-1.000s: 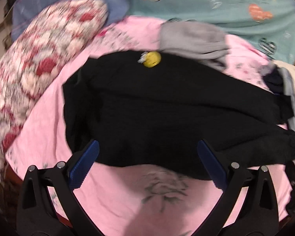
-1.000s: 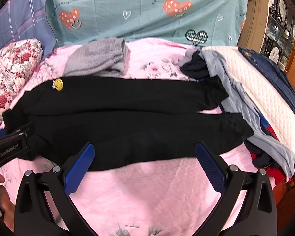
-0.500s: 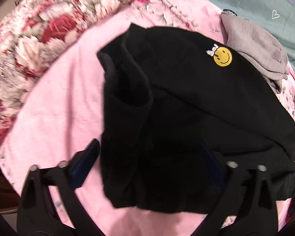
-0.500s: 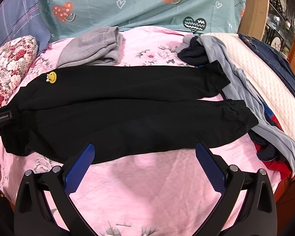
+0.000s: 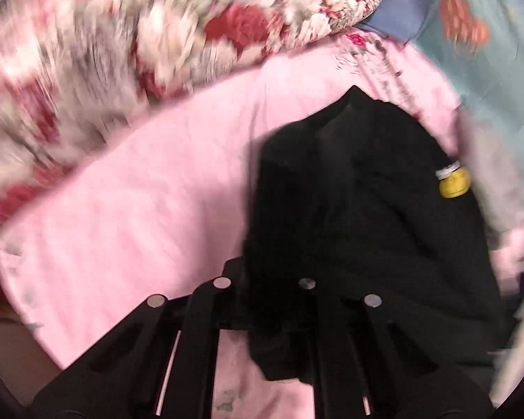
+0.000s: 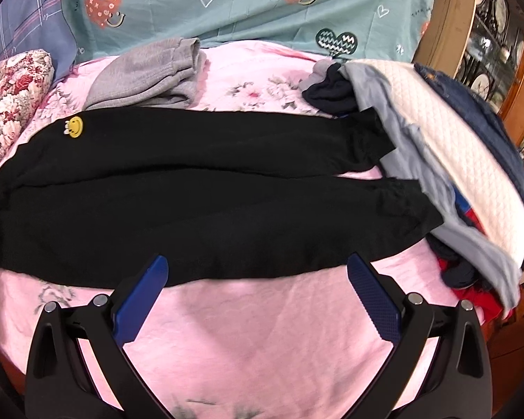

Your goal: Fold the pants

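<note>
Black pants (image 6: 199,188) with a yellow smiley patch (image 6: 75,126) lie flat across the pink bed sheet (image 6: 262,331), waist at the left, two legs running right. In the left wrist view my left gripper (image 5: 265,276) is shut on the near waist corner of the pants (image 5: 359,216); its fingertips are hidden in the black cloth. The view is blurred. My right gripper (image 6: 255,276) is open and empty, hovering at the near edge of the lower leg, its blue pads (image 6: 139,296) just before the cloth.
A floral pillow (image 5: 122,70) lies left of the waist. Folded grey pants (image 6: 150,76) lie behind the black pair. A heap of clothes and a white quilted pad (image 6: 447,146) lie at the right by the cuffs. A teal heart-print cover (image 6: 244,3) is at the back.
My left gripper went from open to shut on the waist corner and swung left. My right gripper moved forward and lower toward the lower leg, still open.
</note>
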Demonstrator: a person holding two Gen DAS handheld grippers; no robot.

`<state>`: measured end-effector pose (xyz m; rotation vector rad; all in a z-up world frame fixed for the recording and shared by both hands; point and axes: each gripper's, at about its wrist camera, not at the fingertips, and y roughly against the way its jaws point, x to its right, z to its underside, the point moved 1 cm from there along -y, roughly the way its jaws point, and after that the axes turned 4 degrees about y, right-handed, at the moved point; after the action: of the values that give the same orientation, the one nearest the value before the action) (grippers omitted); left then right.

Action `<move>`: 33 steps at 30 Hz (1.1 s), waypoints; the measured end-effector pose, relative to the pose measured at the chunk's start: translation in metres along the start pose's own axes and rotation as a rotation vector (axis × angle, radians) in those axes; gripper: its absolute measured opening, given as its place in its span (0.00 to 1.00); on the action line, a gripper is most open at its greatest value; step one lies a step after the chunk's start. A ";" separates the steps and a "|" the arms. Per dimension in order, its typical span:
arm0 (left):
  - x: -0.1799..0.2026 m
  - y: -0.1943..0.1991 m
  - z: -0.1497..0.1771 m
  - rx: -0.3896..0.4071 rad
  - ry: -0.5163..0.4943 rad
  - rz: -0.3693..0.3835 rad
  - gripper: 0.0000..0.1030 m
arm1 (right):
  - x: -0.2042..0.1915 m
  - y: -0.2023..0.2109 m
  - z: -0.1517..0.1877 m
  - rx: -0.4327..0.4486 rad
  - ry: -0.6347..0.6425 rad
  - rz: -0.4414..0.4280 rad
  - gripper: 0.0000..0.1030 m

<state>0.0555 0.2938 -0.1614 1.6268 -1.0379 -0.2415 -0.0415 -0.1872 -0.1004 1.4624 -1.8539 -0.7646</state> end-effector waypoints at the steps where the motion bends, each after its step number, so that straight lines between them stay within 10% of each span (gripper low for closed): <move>1: -0.006 -0.002 -0.003 -0.030 0.007 0.031 0.08 | 0.011 -0.002 -0.003 -0.022 -0.009 -0.035 0.99; 9: 0.002 -0.019 0.001 -0.027 -0.070 -0.016 0.08 | 0.150 -0.056 0.006 -0.267 -0.318 -0.056 0.99; 16: 0.004 -0.017 0.000 -0.021 -0.077 -0.023 0.08 | 0.211 -0.110 0.021 -0.306 -0.503 -0.155 0.99; 17: 0.005 -0.018 -0.001 -0.021 -0.075 -0.027 0.08 | 0.213 -0.116 0.022 -0.310 -0.519 -0.165 0.95; 18: 0.004 -0.019 -0.002 -0.022 -0.069 -0.027 0.08 | 0.215 -0.123 0.024 -0.316 -0.541 -0.182 0.72; 19: 0.002 -0.018 -0.003 -0.023 -0.056 -0.026 0.08 | 0.215 -0.130 0.027 -0.328 -0.567 -0.207 0.28; 21: -0.004 -0.020 -0.006 -0.031 -0.009 -0.020 0.08 | 0.212 -0.135 0.027 -0.315 -0.585 -0.210 0.05; 33: -0.033 0.036 -0.007 0.052 0.007 -0.037 0.08 | 0.205 -0.052 0.014 -0.223 -0.522 -0.189 0.03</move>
<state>0.0228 0.3234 -0.1390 1.6936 -1.0168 -0.2348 -0.0563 -0.3978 -0.1221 1.3922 -1.9257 -1.5113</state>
